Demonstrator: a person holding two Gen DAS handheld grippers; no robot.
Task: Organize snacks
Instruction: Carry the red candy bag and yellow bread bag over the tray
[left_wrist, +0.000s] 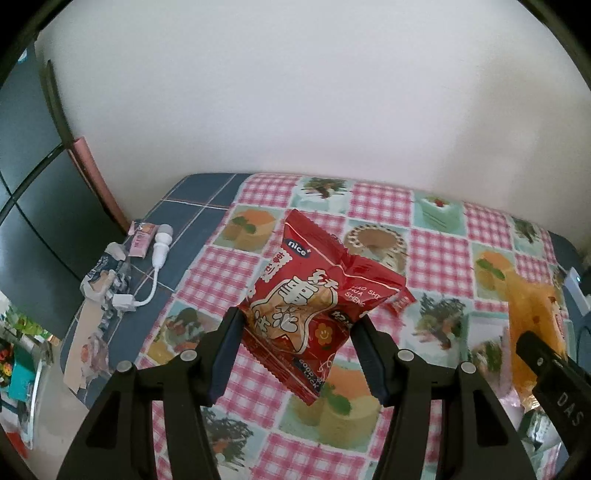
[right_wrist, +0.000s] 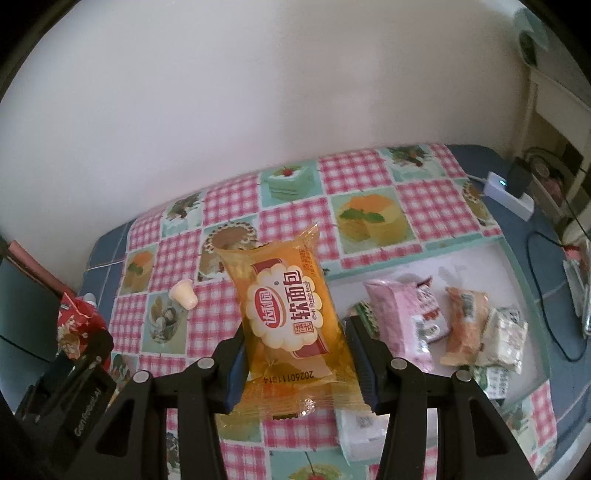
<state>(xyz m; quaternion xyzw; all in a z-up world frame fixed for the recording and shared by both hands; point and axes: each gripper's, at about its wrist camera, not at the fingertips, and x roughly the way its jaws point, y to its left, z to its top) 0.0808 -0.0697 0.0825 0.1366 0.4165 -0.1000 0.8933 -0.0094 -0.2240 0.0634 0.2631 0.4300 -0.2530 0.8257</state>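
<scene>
While both packets are held clear above the surface (right_wrist: 369, 177), which is covered by a patchwork cloth of pink gingham and cake prints, the arrangement reads as a sorting step: loose snacks are being lifted away, presumably toward the heap of wrapped snacks (right_wrist: 443, 325) lying on the white patch of the cloth, just right of the orange bread packet (right_wrist: 291, 325). That packet sits lengthwise in the right claw (right_wrist: 295, 362), whose jaws stand partly apart and press its two long edges, label facing the camera. The red peanut bag (left_wrist: 314, 302) hangs tilted in the left claw (left_wrist: 295, 347), jaws likewise partly apart and clamped on the bag's lower sides. A small jelly cup (right_wrist: 183, 293) lies on the cloth just left of the bread packet, not yet collected. Judged from this, the sorting is only partway done.
</scene>
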